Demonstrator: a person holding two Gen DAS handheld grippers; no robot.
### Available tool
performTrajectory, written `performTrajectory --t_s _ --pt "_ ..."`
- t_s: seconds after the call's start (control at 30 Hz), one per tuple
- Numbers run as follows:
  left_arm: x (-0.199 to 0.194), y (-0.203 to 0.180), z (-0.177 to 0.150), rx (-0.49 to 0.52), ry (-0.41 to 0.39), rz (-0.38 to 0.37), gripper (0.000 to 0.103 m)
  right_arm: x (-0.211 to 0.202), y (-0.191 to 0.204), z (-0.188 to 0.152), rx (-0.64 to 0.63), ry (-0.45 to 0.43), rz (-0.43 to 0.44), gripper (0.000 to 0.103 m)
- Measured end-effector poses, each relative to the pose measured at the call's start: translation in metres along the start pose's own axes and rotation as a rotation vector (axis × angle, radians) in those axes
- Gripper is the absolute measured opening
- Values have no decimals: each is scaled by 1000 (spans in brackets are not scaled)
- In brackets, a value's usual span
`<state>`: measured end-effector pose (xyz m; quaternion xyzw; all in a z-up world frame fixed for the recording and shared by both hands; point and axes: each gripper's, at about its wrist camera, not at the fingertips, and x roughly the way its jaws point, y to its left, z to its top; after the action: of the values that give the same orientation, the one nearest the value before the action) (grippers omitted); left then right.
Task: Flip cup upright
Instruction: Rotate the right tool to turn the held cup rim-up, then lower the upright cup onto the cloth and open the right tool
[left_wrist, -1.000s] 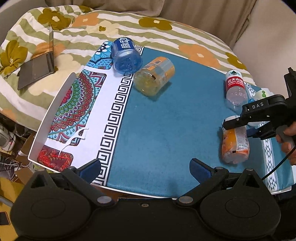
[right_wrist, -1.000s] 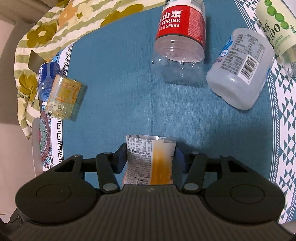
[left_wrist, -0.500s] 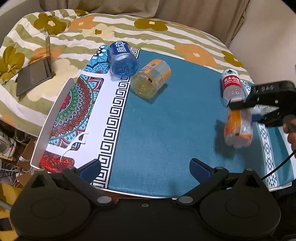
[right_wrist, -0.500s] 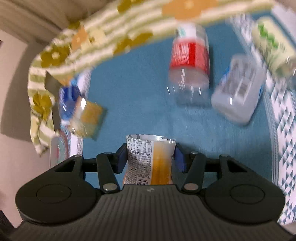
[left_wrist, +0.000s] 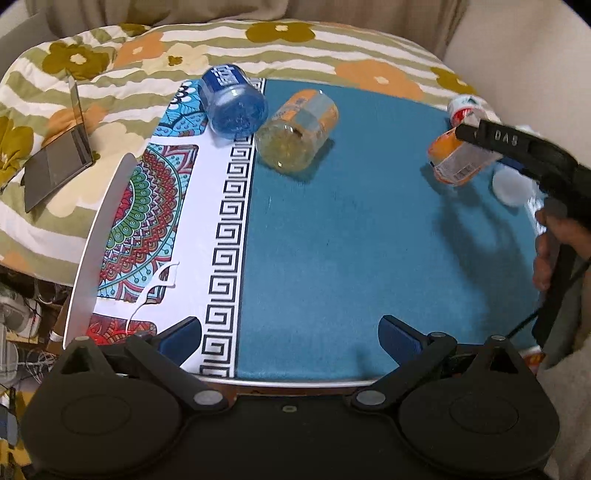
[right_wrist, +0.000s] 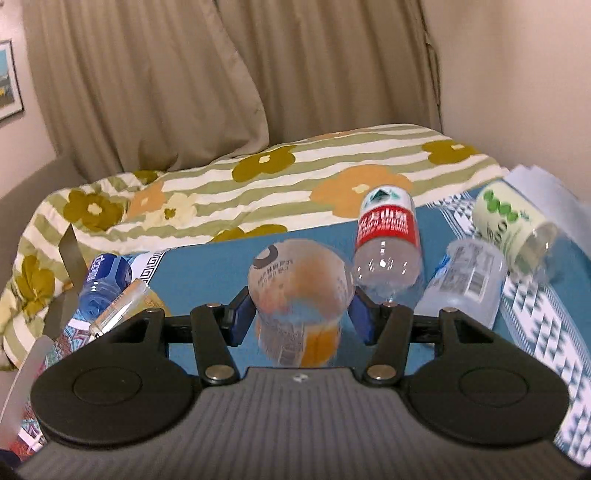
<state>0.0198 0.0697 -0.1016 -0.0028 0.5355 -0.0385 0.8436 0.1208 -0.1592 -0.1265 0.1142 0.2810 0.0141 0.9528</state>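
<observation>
Right gripper (right_wrist: 301, 314) clamped on orange-labelled cup (right_wrist: 299, 295), tilted above teal mat (left_wrist: 351, 240); left gripper (left_wrist: 290, 338) open, idle; risk of slippage, thin plastic yielding.

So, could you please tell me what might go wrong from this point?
The right tool holds the orange-labelled cup off the blue mat mid-tilt; the thin clear wall might slip or buckle between the pads. The red-labelled bottle and the clear bottle lie close by, so a wide swing or set-down could knock them rolling.

Cup (right_wrist: 300, 295) between jaws, above mat (right_wrist: 207, 258)
</observation>
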Motion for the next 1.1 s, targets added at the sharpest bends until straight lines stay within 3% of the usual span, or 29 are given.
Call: performTrajectory --t_s 0.73,0.77,0.83,0.9,1.1 --pt "9 5 -6 14 28 -12 103 -14 26 -27 -192 9 -79 71" --pt "8 4 -6 15 26 -10 103 -14 26 -27 -196 10 -81 72" --pt "7 4 -6 16 22 -9 103 -14 28 -28 -206 15 -95 92" --pt "5 4 -6 14 18 -9 103 -16 30 -29 -215 4 -114 103" --pt "-6 -1 -5 12 -11 -8 103 -22 27 -21 -200 57 -92 103"
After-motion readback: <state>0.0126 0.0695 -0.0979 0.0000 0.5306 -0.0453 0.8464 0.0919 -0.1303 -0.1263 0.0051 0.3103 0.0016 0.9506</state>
